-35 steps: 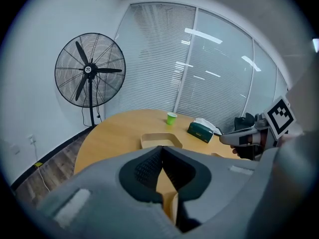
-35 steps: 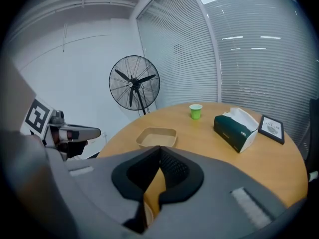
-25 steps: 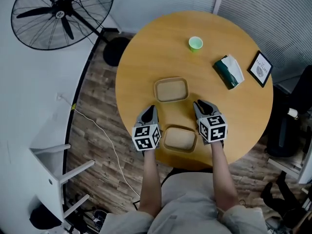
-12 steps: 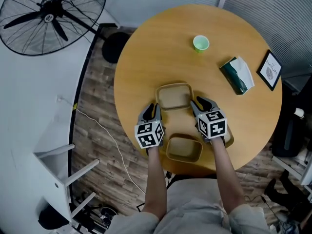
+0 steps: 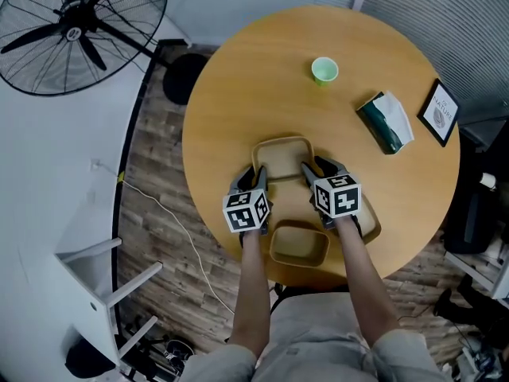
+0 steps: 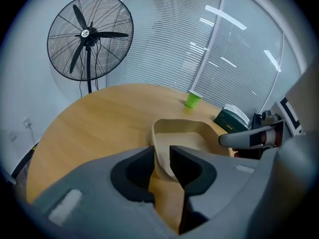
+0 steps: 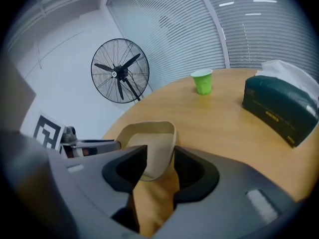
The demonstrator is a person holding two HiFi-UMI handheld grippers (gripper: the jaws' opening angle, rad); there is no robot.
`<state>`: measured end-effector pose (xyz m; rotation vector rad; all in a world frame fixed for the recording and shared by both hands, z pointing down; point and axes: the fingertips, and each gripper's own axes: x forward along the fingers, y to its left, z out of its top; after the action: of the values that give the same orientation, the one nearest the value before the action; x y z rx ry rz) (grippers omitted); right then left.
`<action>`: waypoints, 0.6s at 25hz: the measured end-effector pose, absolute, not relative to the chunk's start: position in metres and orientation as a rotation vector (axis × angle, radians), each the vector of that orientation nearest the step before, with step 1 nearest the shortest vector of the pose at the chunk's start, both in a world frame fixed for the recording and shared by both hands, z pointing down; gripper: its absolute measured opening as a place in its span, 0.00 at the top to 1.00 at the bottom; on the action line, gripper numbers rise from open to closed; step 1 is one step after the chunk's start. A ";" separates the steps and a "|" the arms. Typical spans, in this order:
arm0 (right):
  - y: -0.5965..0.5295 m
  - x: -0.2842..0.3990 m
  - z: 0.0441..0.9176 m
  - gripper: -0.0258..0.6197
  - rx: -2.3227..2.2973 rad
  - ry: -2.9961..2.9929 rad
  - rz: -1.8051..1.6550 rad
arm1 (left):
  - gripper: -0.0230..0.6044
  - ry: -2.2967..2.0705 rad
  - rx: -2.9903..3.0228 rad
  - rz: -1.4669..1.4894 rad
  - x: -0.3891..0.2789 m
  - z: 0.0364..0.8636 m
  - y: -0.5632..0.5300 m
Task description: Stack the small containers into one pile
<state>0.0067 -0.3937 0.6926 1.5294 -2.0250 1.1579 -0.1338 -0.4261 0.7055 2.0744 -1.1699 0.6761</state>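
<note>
Two tan shallow containers lie on the round wooden table (image 5: pixel 231 94): the far one (image 5: pixel 282 156) and the near one (image 5: pixel 300 243) by the front edge. A tan edge of another container (image 5: pixel 371 223) shows beside the right forearm. My left gripper (image 5: pixel 256 179) straddles the far container's near-left rim (image 6: pixel 182 133), its jaws (image 6: pixel 160 151) opening with the wall between them. My right gripper (image 5: pixel 316 168) straddles the near-right rim (image 7: pixel 144 133), its jaws (image 7: pixel 159 153) also opening around the wall. Neither pair of pads presses on it.
A green paper cup (image 5: pixel 324 70) stands at the table's far side. A dark green tissue box (image 5: pixel 386 122) and a framed card (image 5: pixel 444 111) sit at the right. A standing fan (image 5: pixel 75 30) and white furniture (image 5: pixel 103 277) are on the floor at left.
Both grippers moved forward from beside the near container to the far container's near corners. Their jaws opened and now sit over its rim.
</note>
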 end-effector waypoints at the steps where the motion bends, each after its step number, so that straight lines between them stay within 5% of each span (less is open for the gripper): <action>1: -0.393 0.005 0.691 0.70 1.534 -2.028 1.175 | 0.81 -1.163 2.077 0.680 -0.133 0.705 -0.425; 15: -0.345 0.028 0.643 0.71 1.652 -2.059 1.099 | 0.81 -1.071 2.223 0.667 -0.100 0.661 -0.400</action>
<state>0.0282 -0.3451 0.6431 1.6518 -2.0593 1.0994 -0.1004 -0.3997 0.6611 2.2227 -1.0710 0.6670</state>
